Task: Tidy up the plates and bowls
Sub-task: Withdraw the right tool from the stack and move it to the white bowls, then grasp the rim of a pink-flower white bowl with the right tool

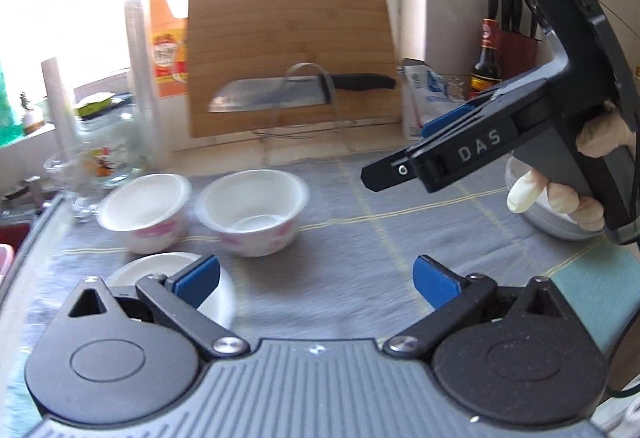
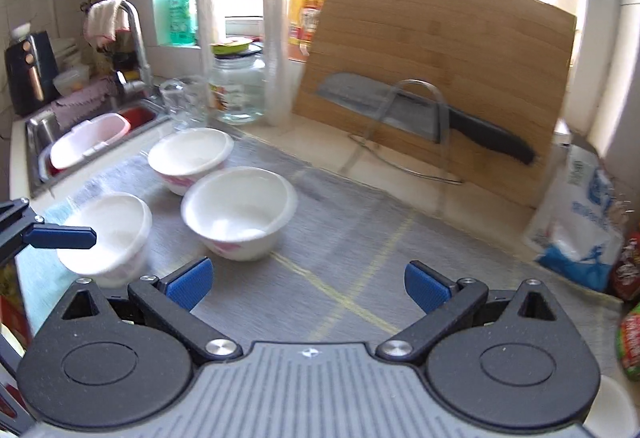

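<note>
- Left wrist view shows our left gripper (image 1: 316, 278) spread wide with nothing between its blue pads, above bare grey mat (image 1: 360, 238) with open room ahead.
- Our right gripper (image 2: 308, 284) is likewise spread and empty; in the left view a gloved hand (image 1: 576, 174) holds it over the mat's right side.
- Three white bowls with pink pattern sit upright on the mat's left part: near bowl (image 2: 108, 238), middle bowl (image 2: 240, 212), far bowl (image 2: 190, 158), all close together.
- Beyond the mat's left edge lies a sink (image 2: 36, 130); a cutting board (image 2: 440, 78) leans behind, with a knife (image 2: 420, 118) in front of it.
</note>
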Tool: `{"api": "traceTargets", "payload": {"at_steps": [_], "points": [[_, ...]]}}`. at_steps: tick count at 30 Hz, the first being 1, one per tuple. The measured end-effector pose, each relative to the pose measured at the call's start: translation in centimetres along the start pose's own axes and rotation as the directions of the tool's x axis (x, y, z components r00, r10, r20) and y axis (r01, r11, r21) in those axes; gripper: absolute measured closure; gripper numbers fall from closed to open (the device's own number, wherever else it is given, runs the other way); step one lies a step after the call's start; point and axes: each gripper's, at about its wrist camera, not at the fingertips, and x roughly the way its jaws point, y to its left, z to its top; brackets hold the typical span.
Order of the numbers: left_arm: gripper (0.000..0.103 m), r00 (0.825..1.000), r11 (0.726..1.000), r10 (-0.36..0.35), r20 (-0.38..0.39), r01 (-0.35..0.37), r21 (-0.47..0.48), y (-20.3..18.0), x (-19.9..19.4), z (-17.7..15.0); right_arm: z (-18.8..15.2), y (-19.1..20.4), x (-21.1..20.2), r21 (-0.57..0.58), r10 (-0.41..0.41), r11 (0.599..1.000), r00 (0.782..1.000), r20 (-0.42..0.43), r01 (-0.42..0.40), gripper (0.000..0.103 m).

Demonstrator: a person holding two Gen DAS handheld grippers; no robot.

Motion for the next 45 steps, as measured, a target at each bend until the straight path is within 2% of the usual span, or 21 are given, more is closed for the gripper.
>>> {"api": "traceTargets", "payload": {"at_steps": [7,15,21,28,33,36,40,45], "points": [[0.001,1.0,1.0,-0.006,-0.012,0.006,0.009,5.9,-2.2,-2.6,1.8,6.1,2.4,0.006,0.007,1.0,1.0,-0.017,-0.007,0.0],[0.001,0.998,1.0,-0.021,-0.057,0.022,0.009,9.8,-1.3,-5.4,2.6,10.4,4.6,0.04,0.069,0.997,0.996,-0.06,-0.066,0.0],[0.001,0.996,0.999,-0.02,-0.086,0.018,-0.031,10.2,0.8,-6.1,2.5,11.2,6.5,0.04,0.135,0.99,0.985,-0.108,-0.132,0.0],[0.002,0.996,0.998,-0.035,-0.08,0.038,0.04,9.2,1.4,-5.9,2.5,12.3,9.2,0.006,0.184,0.983,0.97,-0.159,-0.185,0.001],[0.004,0.997,0.998,-0.036,-0.062,0.039,0.058,8.8,1.2,-5.8,2.7,12.1,10.2,0.033,0.24,0.971,0.955,-0.174,-0.238,0.006],[0.007,0.998,0.998,-0.03,-0.063,0.034,0.057,8.8,1.1,-5.9,2.9,11.9,10.6,0.049,0.27,0.963,0.945,-0.184,-0.265,0.014],[0.008,0.998,0.998,-0.029,-0.062,0.032,0.046,9.0,1.1,-6.0,2.9,11.8,11.1,0.058,0.279,0.96,0.94,-0.195,-0.273,0.023],[0.012,0.998,0.998,-0.032,-0.06,0.034,0.044,9.1,1.2,-5.9,3.1,11.7,11.5,0.063,0.293,0.956,0.934,-0.204,-0.286,0.027]]}}
